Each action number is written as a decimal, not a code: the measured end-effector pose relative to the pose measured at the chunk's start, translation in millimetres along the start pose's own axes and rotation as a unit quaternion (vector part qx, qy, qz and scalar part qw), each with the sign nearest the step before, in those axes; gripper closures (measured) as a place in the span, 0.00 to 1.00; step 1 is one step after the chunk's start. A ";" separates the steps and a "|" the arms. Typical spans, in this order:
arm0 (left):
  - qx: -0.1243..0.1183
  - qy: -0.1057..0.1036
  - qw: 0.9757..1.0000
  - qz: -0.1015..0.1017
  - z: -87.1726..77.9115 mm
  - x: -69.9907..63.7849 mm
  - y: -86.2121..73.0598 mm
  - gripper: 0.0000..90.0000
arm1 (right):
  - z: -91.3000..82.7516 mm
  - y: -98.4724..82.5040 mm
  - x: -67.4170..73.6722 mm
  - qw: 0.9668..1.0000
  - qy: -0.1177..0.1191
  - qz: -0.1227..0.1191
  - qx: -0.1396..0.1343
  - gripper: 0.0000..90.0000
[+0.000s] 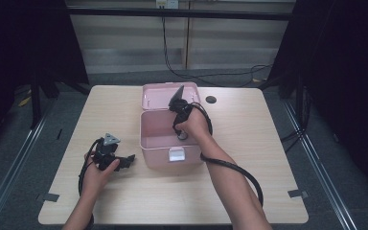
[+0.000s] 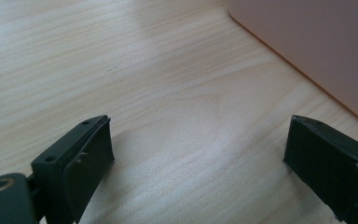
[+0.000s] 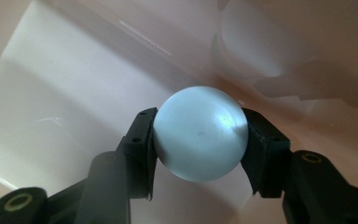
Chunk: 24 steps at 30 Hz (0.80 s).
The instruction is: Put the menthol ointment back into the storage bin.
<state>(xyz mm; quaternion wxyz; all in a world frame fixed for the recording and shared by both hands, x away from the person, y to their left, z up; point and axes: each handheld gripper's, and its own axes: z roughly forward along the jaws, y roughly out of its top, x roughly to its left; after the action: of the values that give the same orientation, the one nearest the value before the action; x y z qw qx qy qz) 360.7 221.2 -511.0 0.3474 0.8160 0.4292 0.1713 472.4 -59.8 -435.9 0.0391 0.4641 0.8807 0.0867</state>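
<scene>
Inside the pink box (image 1: 154, 139) we count one pale blue ball (image 3: 200, 133), clamped between the two jaws of the right gripper (image 3: 200, 140), which we hold down in the box. One box, lid (image 1: 159, 95) open, sits mid-counter (image 1: 249, 143). Our left gripper (image 2: 198, 158) rests just beside it, jaws wide, holding nothing.

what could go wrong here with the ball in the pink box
1. The pale blue ball is round and smooth, pinched only at its two sides by the right claw; it may slip and drop.
2. Released above the floor of the pink box, it could roll or bounce.
3. The right claw reaches down between the walls and may bump one. The left claw stands open beside the box, not steadying it.
</scene>
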 end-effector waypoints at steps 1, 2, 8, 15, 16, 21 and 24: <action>0.000 -0.001 1.000 0.000 0.0 0.0 0.0 0.08 | 0.1 0.1 -0.1 1.000 0.000 0.000 0.000 0.57; -0.001 -0.001 1.000 0.000 0.2 0.0 0.0 0.08 | 0.2 0.2 0.0 1.000 0.001 -0.001 0.000 0.57; 0.000 -0.001 1.000 0.000 0.0 0.1 0.0 0.08 | 0.3 0.5 -0.1 1.000 -0.001 0.001 -0.002 0.56; 0.000 0.000 1.000 0.000 0.0 0.0 0.0 0.08 | 2.6 0.0 -0.5 1.000 -0.003 0.001 -0.003 0.56; 0.000 0.000 1.000 0.000 0.0 0.0 0.0 0.08 | 2.8 -0.1 -0.6 1.000 -0.003 0.001 -0.004 0.56; 0.000 -0.001 1.000 0.000 0.0 0.2 0.0 0.08 | 3.0 -0.2 -0.6 1.000 -0.002 -0.001 -0.004 0.56; 0.000 -0.001 1.000 0.000 0.0 0.1 0.0 0.08 | 3.2 0.2 0.1 1.000 -0.004 -0.003 -0.003 0.56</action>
<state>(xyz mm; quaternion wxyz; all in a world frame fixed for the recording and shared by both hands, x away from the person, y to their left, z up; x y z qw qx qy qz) 360.8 221.3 -511.0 0.3478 0.8163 0.4286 0.1704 473.0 -59.2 -439.0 0.0447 0.4616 0.8817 0.0872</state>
